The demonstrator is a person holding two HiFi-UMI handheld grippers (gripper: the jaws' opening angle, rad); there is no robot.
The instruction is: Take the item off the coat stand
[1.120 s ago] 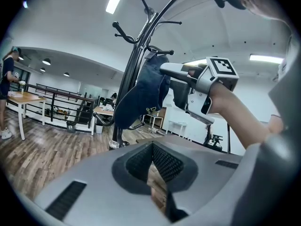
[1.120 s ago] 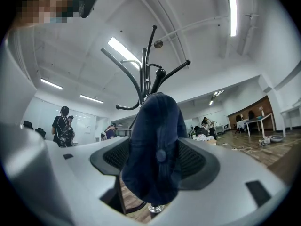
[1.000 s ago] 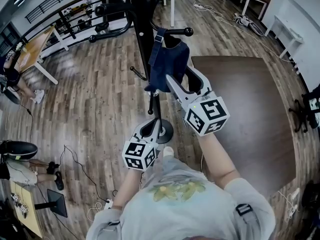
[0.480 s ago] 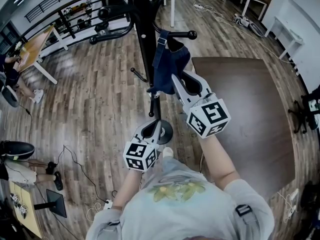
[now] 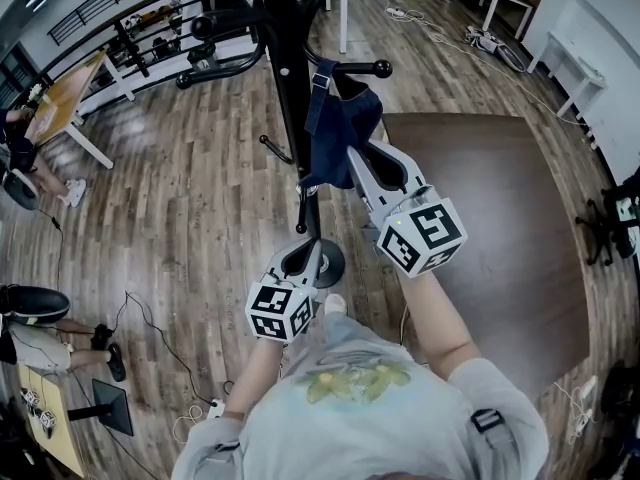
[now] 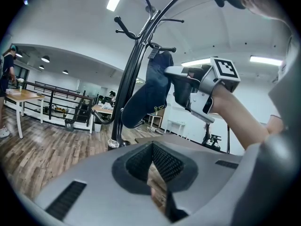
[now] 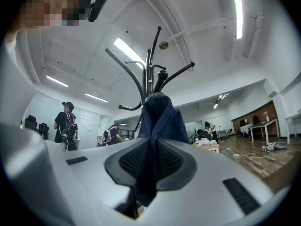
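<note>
Just been closing jaws of right gripper (image 5: 368,154), now clamped on lower fold of navy garment (image 5: 338,128), hanging by strap from peg (image 5: 362,68) of coat stand (image 5: 286,58). Means grasp made; needs lifting up off peg next. Holding left gripper (image 5: 306,256) closed, empty, low beside coat stand.

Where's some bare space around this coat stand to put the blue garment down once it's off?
The dark brown rectangular table, right of the black metal coat stand, is bare. So is the wooden plank floor left of its pole. Crowded: the floor by the stand's round base, with loose black cables.
</note>
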